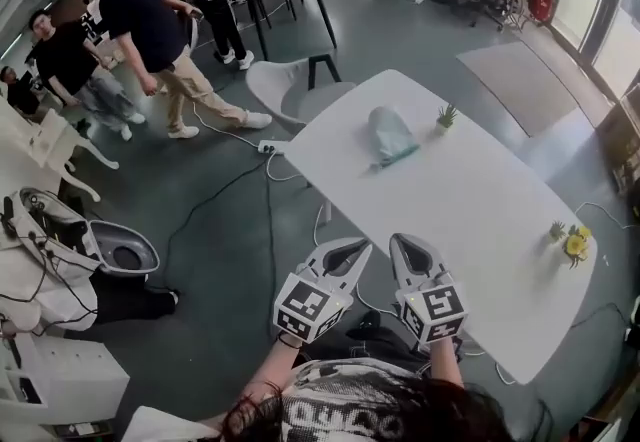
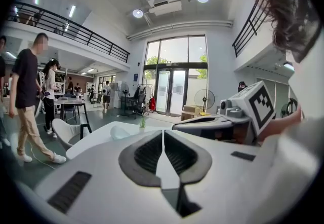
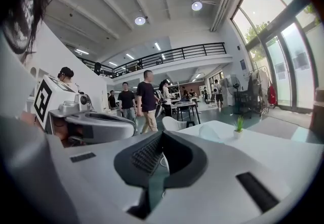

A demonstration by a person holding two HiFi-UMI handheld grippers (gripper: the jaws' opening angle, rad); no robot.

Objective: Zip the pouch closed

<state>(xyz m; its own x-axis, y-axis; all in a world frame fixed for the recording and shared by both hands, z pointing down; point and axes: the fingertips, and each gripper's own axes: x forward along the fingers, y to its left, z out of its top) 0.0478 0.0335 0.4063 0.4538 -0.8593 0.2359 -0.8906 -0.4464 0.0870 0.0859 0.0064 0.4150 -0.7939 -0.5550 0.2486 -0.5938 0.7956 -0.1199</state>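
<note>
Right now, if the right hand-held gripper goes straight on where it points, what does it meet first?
Probably the white table, since the right hand-held gripper hovers at its near edge, tilted slightly down. The pouch lies farther along roughly that line; depth is unclear.

Low in the frame, dark hair (image 1: 400, 417) over a white top (image 1: 335, 412) with black print; a black band (image 1: 289, 341) at the left wrist; left gripper (image 1: 345, 248) and right gripper (image 1: 405, 242) are white shells with dark ribbed pads (image 2: 147, 154), each bearing a black-and-white marker cube (image 1: 310, 306).
</note>
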